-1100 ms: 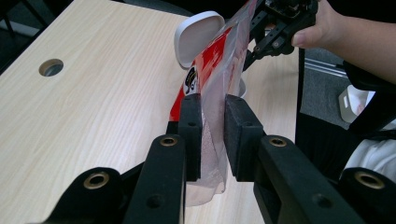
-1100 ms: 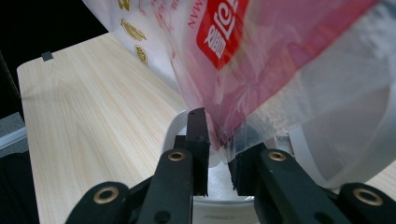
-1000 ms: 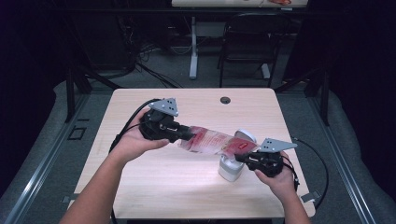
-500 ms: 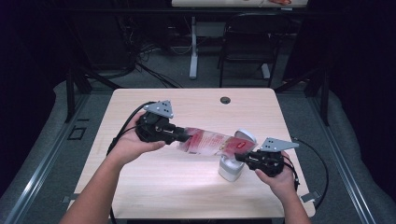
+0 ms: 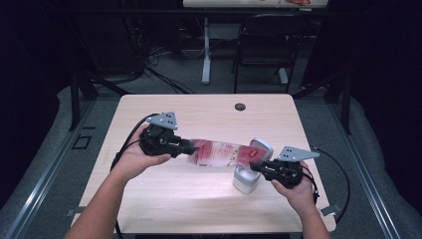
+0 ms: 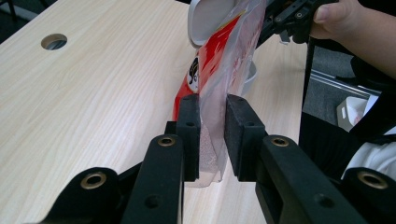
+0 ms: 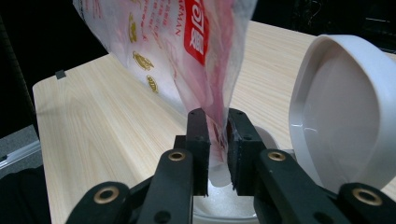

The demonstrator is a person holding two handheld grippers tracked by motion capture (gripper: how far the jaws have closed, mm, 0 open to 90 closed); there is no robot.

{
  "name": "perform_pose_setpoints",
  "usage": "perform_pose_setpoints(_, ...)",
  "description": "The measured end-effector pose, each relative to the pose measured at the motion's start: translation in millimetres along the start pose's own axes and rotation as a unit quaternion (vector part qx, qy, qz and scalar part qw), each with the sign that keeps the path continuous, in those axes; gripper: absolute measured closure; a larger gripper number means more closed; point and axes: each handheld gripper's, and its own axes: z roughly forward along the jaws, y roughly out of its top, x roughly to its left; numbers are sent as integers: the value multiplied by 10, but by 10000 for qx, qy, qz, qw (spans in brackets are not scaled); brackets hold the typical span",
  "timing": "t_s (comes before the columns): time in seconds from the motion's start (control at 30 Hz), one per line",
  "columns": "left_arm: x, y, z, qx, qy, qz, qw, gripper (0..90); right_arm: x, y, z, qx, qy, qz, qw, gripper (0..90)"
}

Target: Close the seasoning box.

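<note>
A clear plastic bag with red print hangs stretched between my two grippers above the table. My left gripper is shut on its left end; in the left gripper view the pads pinch the clear edge of the bag. My right gripper is shut on the other end, just over a white container whose hinged lid stands up. In the right gripper view the bag rises from my right gripper, with the lid to the right and the container's bowl below.
A round cable hole sits near the table's far edge. Cables trail from both grippers across the table's sides. Beyond the table stand a dark chair and another desk's leg. The near half of the tabletop is bare wood.
My left hand has moved a little to the left and downward with its end of the bag, drawing the bag flatter. The right hand and the container have stayed put.
</note>
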Motion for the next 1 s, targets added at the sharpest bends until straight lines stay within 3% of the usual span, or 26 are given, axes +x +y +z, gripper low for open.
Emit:
perform_pose_setpoints(0.53,50,-190,41,-66,-30,-205,9998,768,-4,-1,3,-132,74,96,9998,778)
perform_pose_setpoints(1.0,82,-329,45,-157,-15,-287,9995,766,41,92,5,41,65,-146,9999,853)
